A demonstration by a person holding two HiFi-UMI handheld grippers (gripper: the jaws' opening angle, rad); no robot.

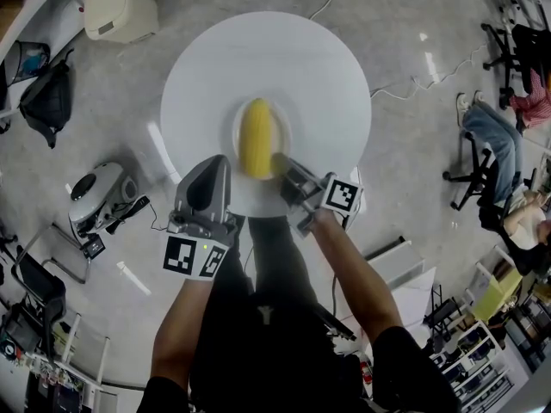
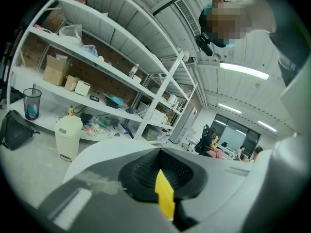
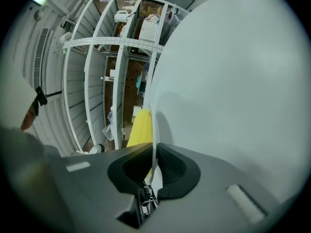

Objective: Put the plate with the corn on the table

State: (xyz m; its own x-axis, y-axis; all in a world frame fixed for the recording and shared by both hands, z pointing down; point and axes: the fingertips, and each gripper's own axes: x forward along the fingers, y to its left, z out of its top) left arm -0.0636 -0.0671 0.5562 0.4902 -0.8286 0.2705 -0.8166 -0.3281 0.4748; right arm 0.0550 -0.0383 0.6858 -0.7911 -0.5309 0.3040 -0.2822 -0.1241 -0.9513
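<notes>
The right claw (image 3: 153, 155) is clamped on the near rim of the white plate (image 1: 287, 129), which carries the yellow corn (image 1: 256, 138) over the near part of the round white desk (image 1: 284, 54). The left claw (image 2: 164, 181) has its jaws together, holding nothing, just beside the plate at the desk's near edge.

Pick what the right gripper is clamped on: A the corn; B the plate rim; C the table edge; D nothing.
B: the right gripper pinches the plate by its thin rim, with the corn lying beyond the jaws.
</notes>
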